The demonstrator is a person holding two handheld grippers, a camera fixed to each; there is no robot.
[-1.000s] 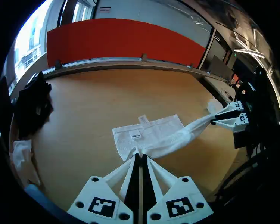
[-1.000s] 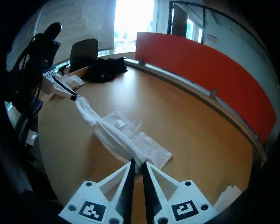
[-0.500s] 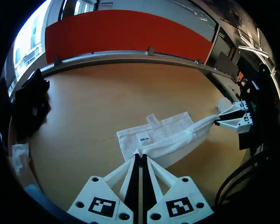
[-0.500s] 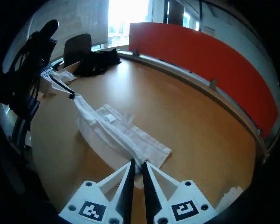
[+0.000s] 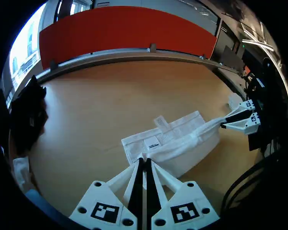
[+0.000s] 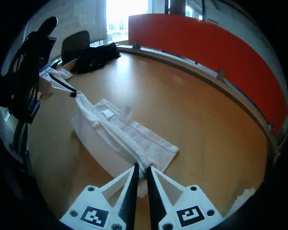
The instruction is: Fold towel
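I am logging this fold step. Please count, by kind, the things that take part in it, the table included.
White towel: 1
Hand-held gripper, left and right: 2
Wooden table: 1
Total: 4

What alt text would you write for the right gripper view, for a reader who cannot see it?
The right gripper pinches one end of a white towel that lies partly on a wooden table; farther off, the left gripper holds its other end. A red partition borders the table.
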